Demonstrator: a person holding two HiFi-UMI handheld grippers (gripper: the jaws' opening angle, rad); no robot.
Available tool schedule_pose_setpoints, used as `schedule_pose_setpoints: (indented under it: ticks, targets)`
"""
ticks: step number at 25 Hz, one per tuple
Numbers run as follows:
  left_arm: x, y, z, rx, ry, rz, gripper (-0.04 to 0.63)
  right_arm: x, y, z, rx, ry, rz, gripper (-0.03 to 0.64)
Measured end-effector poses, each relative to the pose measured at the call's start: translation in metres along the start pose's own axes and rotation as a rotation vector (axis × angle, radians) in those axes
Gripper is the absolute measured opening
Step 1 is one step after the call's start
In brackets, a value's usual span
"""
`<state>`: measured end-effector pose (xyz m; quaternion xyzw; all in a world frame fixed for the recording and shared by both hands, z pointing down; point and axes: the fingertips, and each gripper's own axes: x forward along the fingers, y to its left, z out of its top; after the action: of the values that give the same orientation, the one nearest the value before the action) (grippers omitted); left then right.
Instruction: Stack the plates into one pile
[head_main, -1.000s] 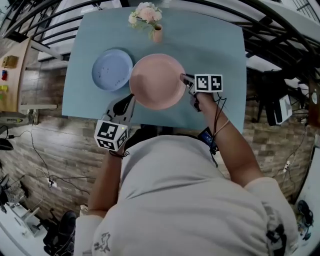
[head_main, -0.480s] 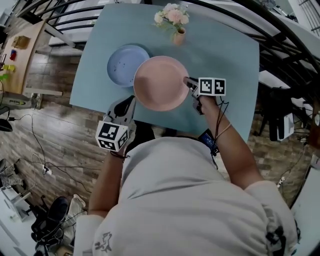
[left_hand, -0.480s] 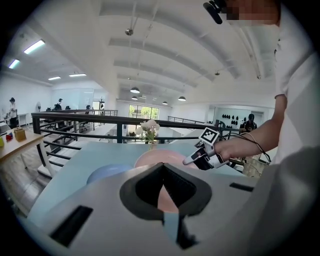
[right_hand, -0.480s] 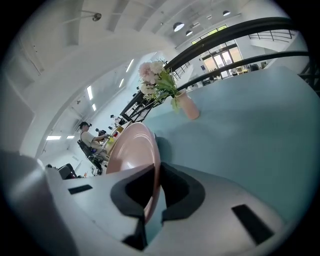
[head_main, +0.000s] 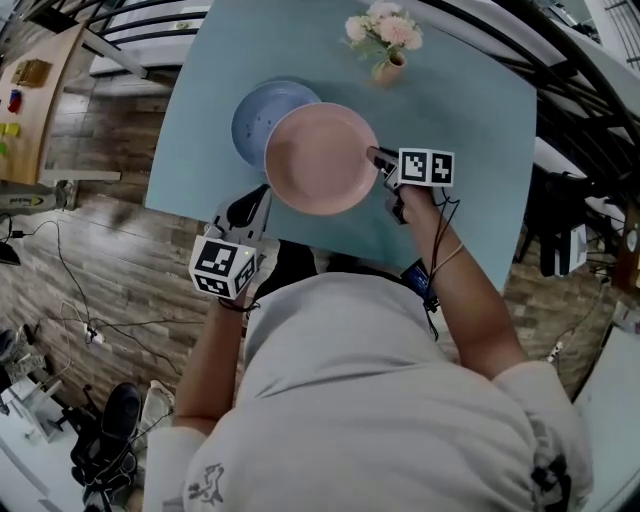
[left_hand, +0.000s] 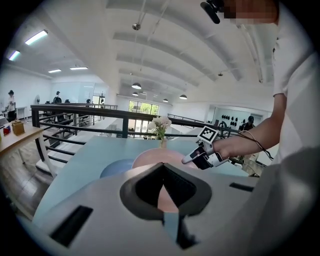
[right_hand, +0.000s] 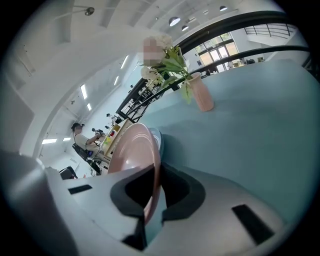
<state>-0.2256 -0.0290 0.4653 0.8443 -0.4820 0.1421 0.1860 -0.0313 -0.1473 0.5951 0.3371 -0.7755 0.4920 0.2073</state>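
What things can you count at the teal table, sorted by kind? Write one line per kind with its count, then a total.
Plates: 2, the pink plate and the blue plate
Vases: 1, the vase of flowers
Tongs: 2, the left tongs and the right tongs
Total: 5

blue plate (head_main: 252, 118): its right part lies hidden under the pink plate (head_main: 320, 158) in the head view.
flowers (right_hand: 170, 60): blooms partly covered by a blurred patch in the right gripper view.
people (left_hand: 11, 102): far off, too small to make out.
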Motion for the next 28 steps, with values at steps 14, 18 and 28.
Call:
schedule_pose_setpoints:
  ticks: [14,18,28]
  targets:
    - [0.011,0.081,-0.014,-0.042,0.051,-0.039,0.005,0.074,0.023,0.022,0.046,0.031,-0.033,0.04]
    - [0.014,0.097,-0.018,-0.052,0.067,-0.048,0.005,0.088,0.025,0.03,0.066,0.028,-0.04,0.041]
    - [0.021,0.118,-0.02,-0.065,0.08,-0.076,0.005,0.107,0.028,0.04,0.127,0.019,-0.042,0.061]
